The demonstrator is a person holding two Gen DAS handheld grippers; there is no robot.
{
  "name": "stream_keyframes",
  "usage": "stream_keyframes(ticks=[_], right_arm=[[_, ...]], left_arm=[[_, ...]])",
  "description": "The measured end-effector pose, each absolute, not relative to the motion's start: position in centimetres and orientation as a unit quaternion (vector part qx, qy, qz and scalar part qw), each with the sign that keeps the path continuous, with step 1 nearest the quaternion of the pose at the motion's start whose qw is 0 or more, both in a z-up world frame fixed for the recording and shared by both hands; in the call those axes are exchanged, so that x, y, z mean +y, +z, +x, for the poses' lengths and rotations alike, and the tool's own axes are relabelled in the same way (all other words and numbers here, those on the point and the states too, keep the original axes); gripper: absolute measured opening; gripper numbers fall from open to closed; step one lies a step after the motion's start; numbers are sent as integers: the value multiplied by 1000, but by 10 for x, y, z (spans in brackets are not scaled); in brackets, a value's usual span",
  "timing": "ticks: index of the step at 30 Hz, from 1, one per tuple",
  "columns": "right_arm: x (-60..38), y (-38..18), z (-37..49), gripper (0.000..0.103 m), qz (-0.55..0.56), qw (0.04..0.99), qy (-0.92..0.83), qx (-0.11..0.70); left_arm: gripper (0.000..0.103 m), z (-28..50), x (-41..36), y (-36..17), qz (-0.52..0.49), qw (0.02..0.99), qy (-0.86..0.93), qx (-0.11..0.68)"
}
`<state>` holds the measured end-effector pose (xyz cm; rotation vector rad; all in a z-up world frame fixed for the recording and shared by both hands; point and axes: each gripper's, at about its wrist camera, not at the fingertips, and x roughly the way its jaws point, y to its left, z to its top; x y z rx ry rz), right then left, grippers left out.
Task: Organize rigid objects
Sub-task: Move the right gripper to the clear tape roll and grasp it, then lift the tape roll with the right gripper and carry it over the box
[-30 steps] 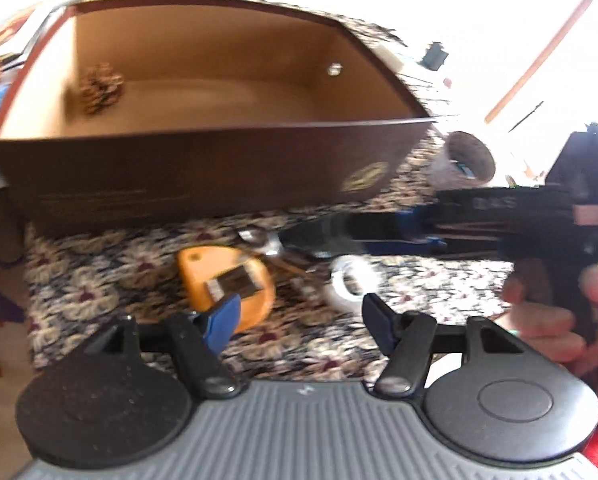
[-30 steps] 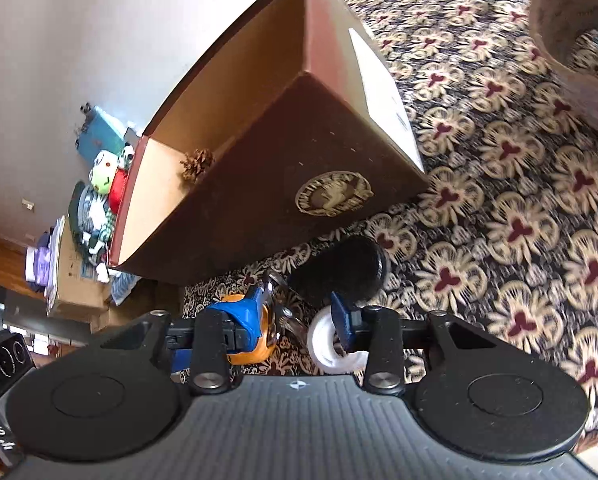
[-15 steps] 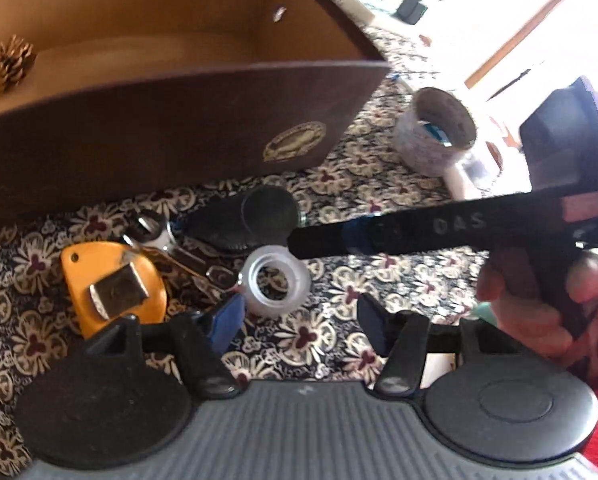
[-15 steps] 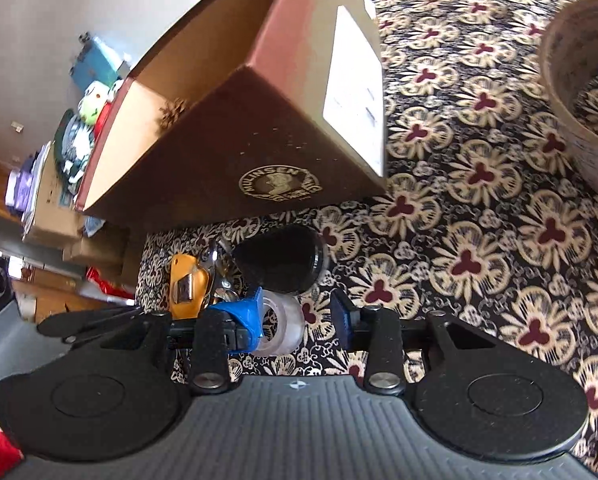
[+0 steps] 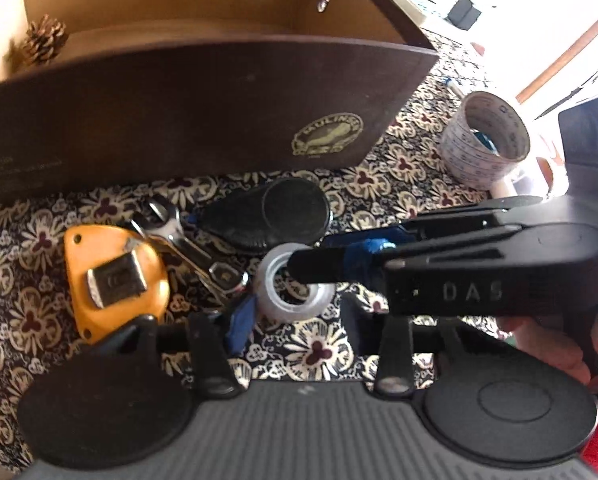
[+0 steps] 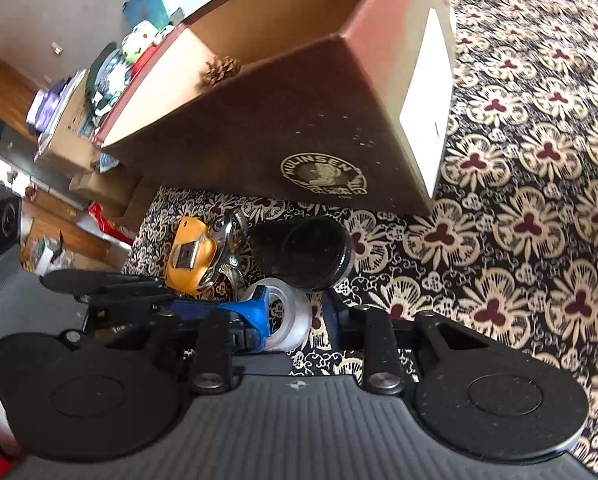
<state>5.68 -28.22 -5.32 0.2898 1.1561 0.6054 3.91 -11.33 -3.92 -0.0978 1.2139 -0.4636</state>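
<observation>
Item: clear tape roll (image 5: 295,286), lying flat on the patterned cloth (image 5: 411,160), near side of the brown box (image 5: 203,116), right of the wrenches (image 5: 187,244). Right gripper (image 6: 299,318) closing, one finger through the core, pads not yet pressing. Left gripper (image 5: 295,320) also closing, nothing held, roll directly ahead; the right is nearer.

right gripper (image 6: 295,318) jaws closing, clear tape roll (image 6: 291,316) between them | black round lid (image 6: 311,254) just beyond; orange tape measure (image 6: 189,258) left | brown box (image 6: 299,128) holds 1 pine cone (image 6: 223,70)

Both hand-held grippers nearer tape roll (image 5: 295,289)
</observation>
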Motion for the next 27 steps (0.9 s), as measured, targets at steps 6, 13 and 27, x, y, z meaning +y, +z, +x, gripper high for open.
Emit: stream_keyframes(ticks=[6,13,27], right_arm=[[-282,-55,59,2,121,782,288,538],[-287,-57,62,0,129,774,298,543],[-307,-67,66,0,199,755,316,539]], left_arm=[[36,42,-121,-39,-24,797,-206,567],[36,44,-125,-39,-14,796,-200,571],[37,46,-132,-40,1,796,-184,577]])
